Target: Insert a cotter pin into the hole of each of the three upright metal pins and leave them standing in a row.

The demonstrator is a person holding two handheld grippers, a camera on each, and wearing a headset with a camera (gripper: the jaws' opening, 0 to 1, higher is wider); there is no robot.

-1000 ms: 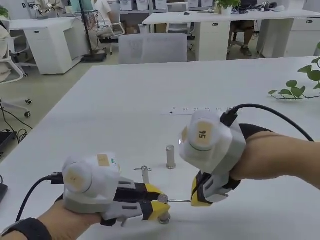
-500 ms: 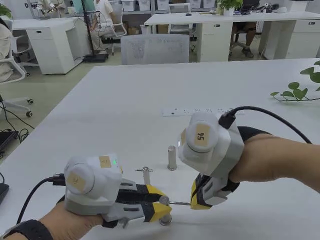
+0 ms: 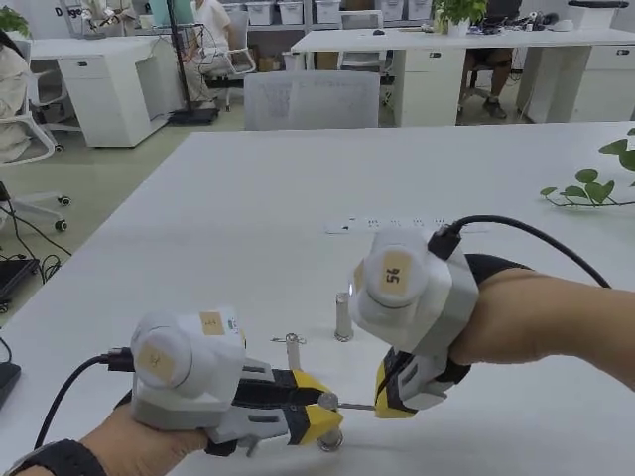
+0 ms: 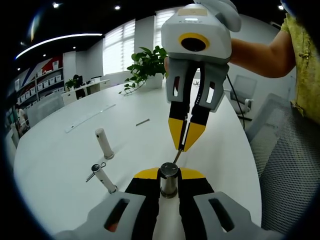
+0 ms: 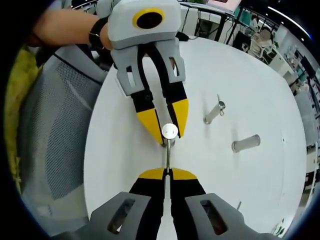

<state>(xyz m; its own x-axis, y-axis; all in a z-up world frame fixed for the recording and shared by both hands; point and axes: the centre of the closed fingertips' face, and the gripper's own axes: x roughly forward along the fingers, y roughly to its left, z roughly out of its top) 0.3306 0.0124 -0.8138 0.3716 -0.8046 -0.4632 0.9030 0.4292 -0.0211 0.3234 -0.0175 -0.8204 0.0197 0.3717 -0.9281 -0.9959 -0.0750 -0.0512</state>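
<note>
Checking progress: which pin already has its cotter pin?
The middle pin: a wire loop sticks out near its top. The far pin and gripped pin show none.

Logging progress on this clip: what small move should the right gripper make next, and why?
Probably ease the right gripper toward the left gripper, pushing the cotter pin through the metal pin: the left one holds that pin upright, and the cotter pin's tip meets its top.

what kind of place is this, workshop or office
Most likely an open-plan office or lab space rather than a workshop: rows of white desks, a grey mesh office chair at the big white table, and a potted plant.
</note>
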